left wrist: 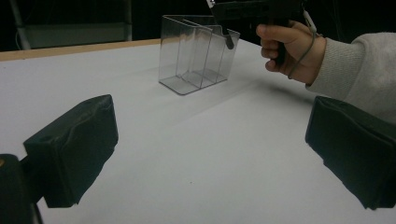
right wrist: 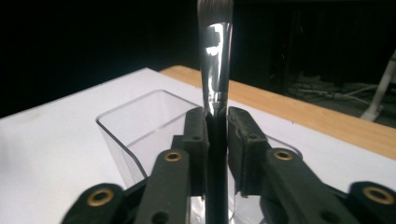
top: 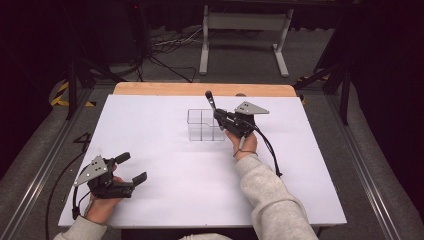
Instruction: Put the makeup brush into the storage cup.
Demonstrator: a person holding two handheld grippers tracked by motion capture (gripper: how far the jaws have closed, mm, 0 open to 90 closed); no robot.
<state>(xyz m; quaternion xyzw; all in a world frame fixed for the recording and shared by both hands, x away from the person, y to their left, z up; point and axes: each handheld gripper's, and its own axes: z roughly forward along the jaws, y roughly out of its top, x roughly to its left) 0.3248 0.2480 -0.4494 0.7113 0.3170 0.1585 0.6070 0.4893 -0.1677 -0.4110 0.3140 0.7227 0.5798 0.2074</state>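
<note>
White table carries the work; a wooden strip shows along its far edge; I see nothing else on it but the organiser. Clear plastic organiser stands upright near the middle of the far edge, divided into compartments, all apparently bare. Left gripper rests near the table's near left corner, well apart from the organiser; jaws wide, nothing between them. Right gripper sits at the organiser's right side; its pads clamp a make-up brush by the handle, bristles up, upright or slightly tilted, lower end over or inside a right-hand compartment; which one I cannot tell. Judged step: lowering the brush into the organiser. Next move, as I read it: set the handle on the compartment floor; then part the jaws; then lift clear without nudging the wall.
</note>
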